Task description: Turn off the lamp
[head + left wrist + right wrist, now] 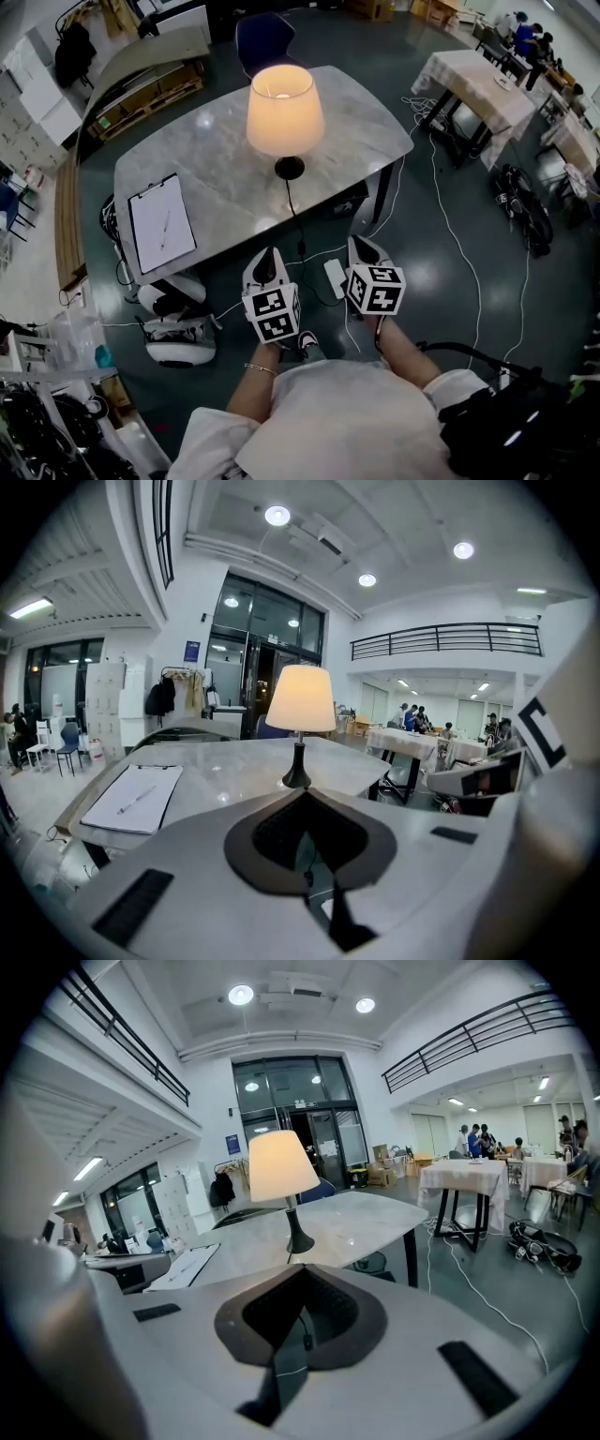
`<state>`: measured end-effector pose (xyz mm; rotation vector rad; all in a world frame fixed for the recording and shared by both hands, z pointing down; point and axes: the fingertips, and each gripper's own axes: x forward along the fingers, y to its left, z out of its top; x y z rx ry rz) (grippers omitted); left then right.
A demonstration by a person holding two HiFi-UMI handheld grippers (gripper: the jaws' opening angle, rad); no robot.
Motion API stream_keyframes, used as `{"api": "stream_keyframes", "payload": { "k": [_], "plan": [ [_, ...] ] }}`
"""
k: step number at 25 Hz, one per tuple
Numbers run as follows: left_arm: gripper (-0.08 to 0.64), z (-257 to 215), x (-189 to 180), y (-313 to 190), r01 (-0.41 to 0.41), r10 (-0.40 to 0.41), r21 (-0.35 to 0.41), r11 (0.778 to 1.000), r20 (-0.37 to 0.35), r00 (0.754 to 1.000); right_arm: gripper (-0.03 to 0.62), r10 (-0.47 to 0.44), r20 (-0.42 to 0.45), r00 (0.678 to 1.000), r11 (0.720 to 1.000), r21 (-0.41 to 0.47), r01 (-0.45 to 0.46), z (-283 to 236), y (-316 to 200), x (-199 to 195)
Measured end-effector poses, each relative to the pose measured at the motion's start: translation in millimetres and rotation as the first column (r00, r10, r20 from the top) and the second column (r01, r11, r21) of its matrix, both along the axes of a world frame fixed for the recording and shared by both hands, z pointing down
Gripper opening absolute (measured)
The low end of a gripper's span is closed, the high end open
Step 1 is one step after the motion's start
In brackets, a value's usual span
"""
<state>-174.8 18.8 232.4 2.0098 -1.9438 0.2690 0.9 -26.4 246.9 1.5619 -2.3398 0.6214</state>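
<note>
**A:** Head view first: where is the lamp?

**B:** The lamp [285,108] is glowing, so the task is not yet done. It is standing on the table [206,150], its base toward the middle of the near edge. Its cord [294,211] is running over that edge toward a white power strip [335,277] on the floor. You are holding the left gripper [266,255] and the right gripper [360,246] off the table, below that near edge.

**A:** What is worrying you?

**B:** The cord is hanging between your two grippers. If you snag it while reaching forward, you are likely dragging the lamp toward the edge.

**A:** And the left gripper view?

**B:** The jaws are pressing together on nothing, pointing at the lamp's base. The clipboard [133,798] is lying by the table's near left corner, apart from the lamp. Swinging in from that side risks sweeping it off.

**A:** Right gripper view?

**B:** These jaws are also meeting, and they are empty too. A dark lump [306,1342] is sitting on the cord below them, but I cannot tell whether it is the switch. If you are nudging the shade with closed jaws, the lamp, which looks top-heavy, could tip.
</note>
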Motion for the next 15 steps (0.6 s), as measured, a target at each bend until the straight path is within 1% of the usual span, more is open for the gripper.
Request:
{"api": "stream_keyframes", "payload": {
  "k": [5,11,15],
  "plan": [
    [-0.006,25,-10,-8,0.002,-0.003,-0.058,0.998,-0.011,1.000,-0.002,0.012,-0.021,1.000,0.998,-0.069,-0.014,28,3,1],
    [-0.006,72,-6,-10,-0.004,0.001,-0.152,0.988,-0.022,1.000,-0.002,0.014,-0.044,0.999,0.983,-0.181,-0.022,84,10,14],
    [-0.006,95,-2,-10,-0.015,0.010,-0.191,0.981,-0.027,1.000,-0.002,-0.006,-0.059,0.998,0.976,-0.216,-0.007,109,9,13]
  ]
}}
